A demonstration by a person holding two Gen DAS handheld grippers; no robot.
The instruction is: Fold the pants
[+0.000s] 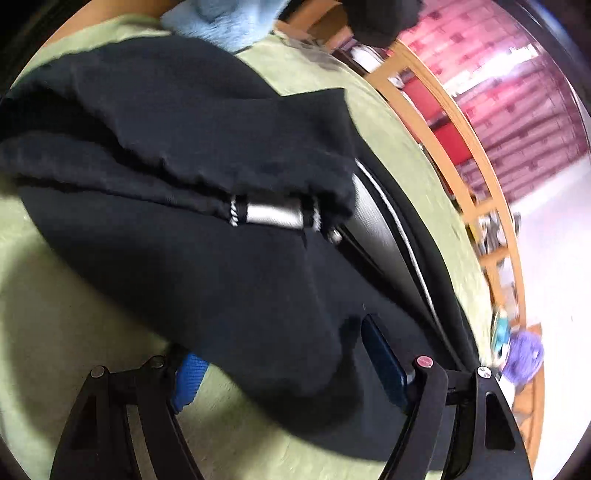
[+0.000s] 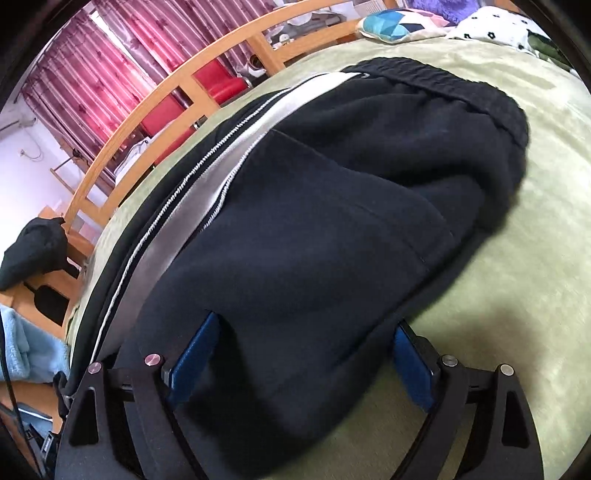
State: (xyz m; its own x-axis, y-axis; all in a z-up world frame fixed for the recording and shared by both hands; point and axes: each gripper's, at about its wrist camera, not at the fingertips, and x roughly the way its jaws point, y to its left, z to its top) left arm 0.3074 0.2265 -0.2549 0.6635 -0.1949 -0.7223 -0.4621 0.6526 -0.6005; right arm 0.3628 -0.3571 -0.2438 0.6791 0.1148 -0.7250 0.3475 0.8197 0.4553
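Black pants [image 1: 221,258] with a silver side stripe [image 1: 273,216] lie folded on a pale green bedspread [image 1: 55,314]. In the right wrist view the pants [image 2: 314,240] show their elastic waistband [image 2: 443,85] at the far end and the stripe [image 2: 192,206] along the left. My left gripper [image 1: 288,365] is open, its blue pads [image 1: 190,380] straddling a fold of the cloth. My right gripper [image 2: 303,362] is open too, with blue pads [image 2: 195,358] on either side of the near fold. Cloth lies between both pairs of fingers.
A wooden bed rail [image 2: 155,92] runs along the far side, with red curtains [image 2: 103,62] behind. Patterned pillows [image 2: 399,22] sit beyond the waistband. A light blue towel [image 1: 229,18] lies past the pants. A black garment [image 2: 33,251] hangs on a post.
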